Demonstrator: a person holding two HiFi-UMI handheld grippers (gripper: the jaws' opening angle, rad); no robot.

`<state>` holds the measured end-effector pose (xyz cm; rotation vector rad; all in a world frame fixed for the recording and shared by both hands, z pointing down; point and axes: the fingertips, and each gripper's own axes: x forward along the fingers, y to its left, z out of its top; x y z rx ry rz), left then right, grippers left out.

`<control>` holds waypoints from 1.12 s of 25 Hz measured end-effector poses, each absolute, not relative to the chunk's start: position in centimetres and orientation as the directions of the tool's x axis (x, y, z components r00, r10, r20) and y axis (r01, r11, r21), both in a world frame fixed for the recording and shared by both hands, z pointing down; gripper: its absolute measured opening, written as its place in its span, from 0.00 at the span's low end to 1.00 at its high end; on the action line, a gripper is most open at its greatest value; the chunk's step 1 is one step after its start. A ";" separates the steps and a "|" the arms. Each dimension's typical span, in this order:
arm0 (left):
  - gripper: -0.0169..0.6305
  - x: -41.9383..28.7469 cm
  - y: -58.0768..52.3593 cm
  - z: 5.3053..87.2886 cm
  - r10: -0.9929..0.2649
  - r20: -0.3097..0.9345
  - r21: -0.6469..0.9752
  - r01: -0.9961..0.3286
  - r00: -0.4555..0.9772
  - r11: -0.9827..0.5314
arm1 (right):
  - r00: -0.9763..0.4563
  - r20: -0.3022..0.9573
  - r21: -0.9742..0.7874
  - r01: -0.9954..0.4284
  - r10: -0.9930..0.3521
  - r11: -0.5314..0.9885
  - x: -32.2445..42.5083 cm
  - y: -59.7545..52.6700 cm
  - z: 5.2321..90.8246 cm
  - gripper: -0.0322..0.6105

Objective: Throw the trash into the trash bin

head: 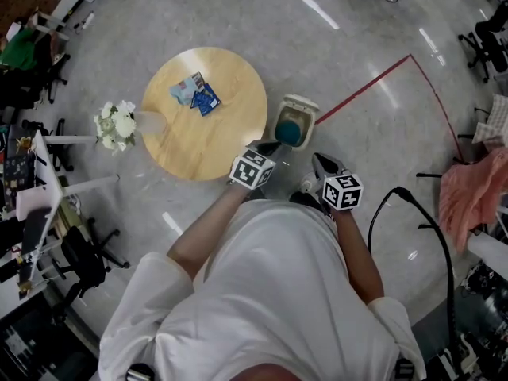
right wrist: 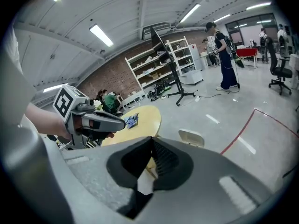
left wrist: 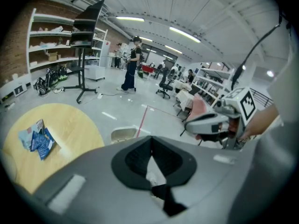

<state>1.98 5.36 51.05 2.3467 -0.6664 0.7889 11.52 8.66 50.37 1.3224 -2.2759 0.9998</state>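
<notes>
Head view: high up, wide-angle, looking steeply down over the person (head: 270, 292) filling the bottom of frame. The round table (head: 230, 94) is upper left of centre and the trash bin (head: 300, 101) at centre.

Left gripper view: low, close behind its own jaws, facing across the room. Table (left wrist: 70, 125) lower left, bin (left wrist: 122, 134) centre, right gripper (left wrist: 191, 125) at right.

Right gripper view mirrors it: table (right wrist: 145, 118) and bin (right wrist: 190, 137) near centre, left gripper (right wrist: 120, 122) at left.
</notes>
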 end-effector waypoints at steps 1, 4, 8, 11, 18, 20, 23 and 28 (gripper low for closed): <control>0.03 1.8 5.3 51.0 -0.273 0.659 0.353 -0.609 0.700 -0.710 | -0.516 0.585 -0.411 -0.854 -0.626 0.321 11.5 8.7 50.4 0.05; 0.03 0.9 5.3 51.1 -0.281 0.664 0.349 -0.620 0.693 -0.703 | -0.520 0.588 -0.412 -0.852 -0.620 0.324 10.8 8.8 50.6 0.05; 0.03 -0.4 4.7 51.3 -0.298 0.675 0.331 -0.638 0.675 -0.695 | -0.530 0.586 -0.409 -0.846 -0.613 0.341 9.7 8.5 50.5 0.05; 0.03 -1.6 4.3 51.6 -0.319 0.681 0.319 -0.659 0.660 -0.681 | -0.537 0.585 -0.408 -0.843 -0.608 0.351 8.9 8.3 50.5 0.05; 0.04 -4.6 3.5 51.9 -0.354 0.691 0.302 -0.696 0.631 -0.652 | -0.536 0.590 -0.400 -0.844 -0.604 0.358 7.7 7.8 50.6 0.05; 0.04 -5.5 3.3 52.1 -0.361 0.697 0.294 -0.706 0.620 -0.644 | -0.536 0.591 -0.399 -0.844 -0.603 0.359 7.3 7.5 50.6 0.05; 0.04 -6.7 2.9 52.2 -0.385 0.698 0.278 -0.724 0.604 -0.631 | -0.540 0.592 -0.397 -0.842 -0.599 0.366 6.5 7.1 50.5 0.05; 0.05 -8.7 2.5 52.6 -0.406 0.704 0.269 -0.747 0.584 -0.608 | -0.545 0.595 -0.394 -0.838 -0.590 0.377 5.4 6.8 50.5 0.05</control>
